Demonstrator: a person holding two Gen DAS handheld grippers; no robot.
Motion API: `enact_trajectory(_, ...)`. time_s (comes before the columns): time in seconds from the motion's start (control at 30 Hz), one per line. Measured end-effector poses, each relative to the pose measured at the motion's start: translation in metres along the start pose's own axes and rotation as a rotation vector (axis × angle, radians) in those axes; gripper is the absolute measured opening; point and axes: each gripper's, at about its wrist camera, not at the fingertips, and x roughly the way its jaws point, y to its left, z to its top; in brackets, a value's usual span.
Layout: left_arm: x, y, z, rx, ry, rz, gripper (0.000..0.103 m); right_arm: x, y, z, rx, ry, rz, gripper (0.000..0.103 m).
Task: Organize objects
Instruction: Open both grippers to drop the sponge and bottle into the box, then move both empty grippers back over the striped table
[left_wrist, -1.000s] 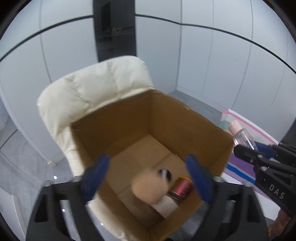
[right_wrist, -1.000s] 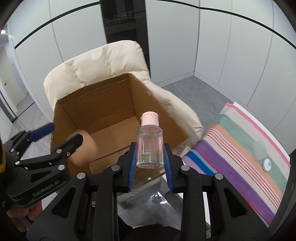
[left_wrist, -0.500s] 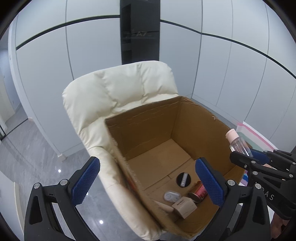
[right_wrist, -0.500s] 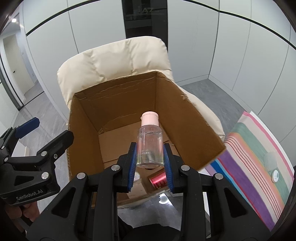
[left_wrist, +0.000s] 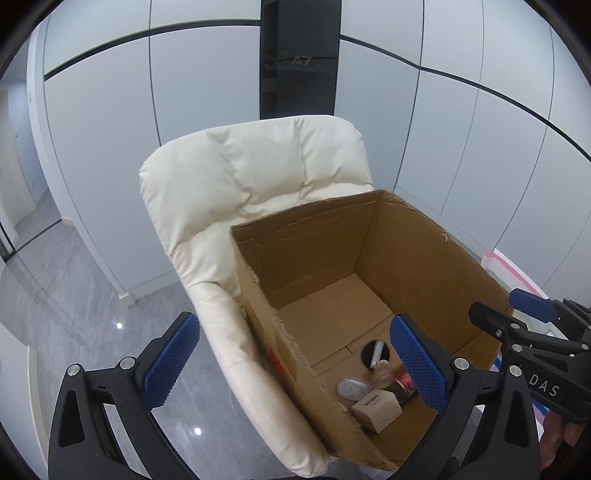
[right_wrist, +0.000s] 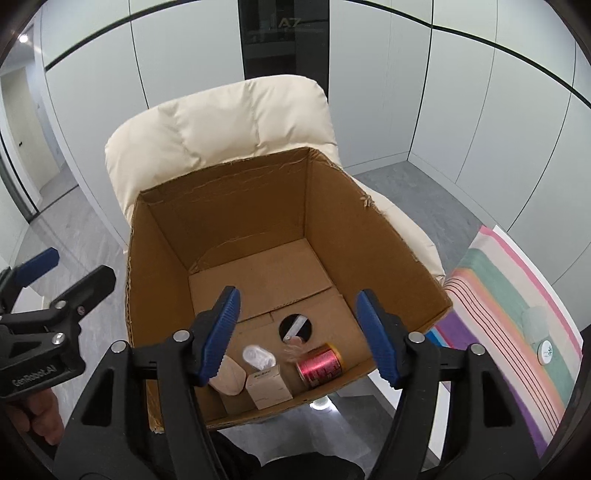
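Observation:
An open cardboard box (right_wrist: 369, 236) (left_wrist: 424, 258) rests on a cream armchair. My right gripper (right_wrist: 297, 328) is open and empty above the box's near edge. Below it, a clear bottle with a pink cap (right_wrist: 293, 349) shows blurred in mid-fall inside the box. On the box floor lie a red can (right_wrist: 320, 364), a small beige carton (right_wrist: 267, 384), a clear lidded case (right_wrist: 258, 356), a peach pouch (right_wrist: 229, 378) and a black disc with a white stick (right_wrist: 294, 326). My left gripper (left_wrist: 291, 365) is open and empty over the box's left wall.
The cream armchair (right_wrist: 229, 122) (left_wrist: 251, 177) stands against grey wall panels. A striped cloth (right_wrist: 517, 317) lies at the right with a small round tin (right_wrist: 546, 352) and a pale item (right_wrist: 533, 319). Grey tiled floor (left_wrist: 74, 288) lies to the left.
My right gripper has opened and let go of the clear bottle, which now drops into the box. My left gripper has drawn back and left from over the box.

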Motion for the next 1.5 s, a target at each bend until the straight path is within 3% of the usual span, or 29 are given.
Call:
enact_trajectory(0.13, 0.001, -0.012, 0.001, 0.015, -0.001, -0.013, 0.103, -0.002, -0.008, -0.001, 0.001, 0.007, -0.015, 0.072)
enact_trajectory(0.33, 0.008, -0.036, 0.003, 0.039, 0.015, -0.031, 0.103, -0.009, -0.034, -0.007, 0.033, -0.002, -0.039, 0.087)
enact_trajectory(0.5, 0.011, -0.061, 0.006, 0.065, 0.016, -0.055, 0.103, -0.014, -0.061, -0.014, 0.084, 0.007, -0.048, 0.089)
enact_trajectory(0.63, 0.014, -0.078, 0.009, 0.068, 0.022, -0.080, 0.103, -0.022, -0.084, -0.023, 0.097, 0.000, -0.100, 0.097)
enact_trajectory(1.5, 0.013, -0.239, -0.009, 0.263, 0.043, -0.261, 0.103, -0.084, -0.225, -0.080, 0.309, -0.028, -0.308, 0.103)
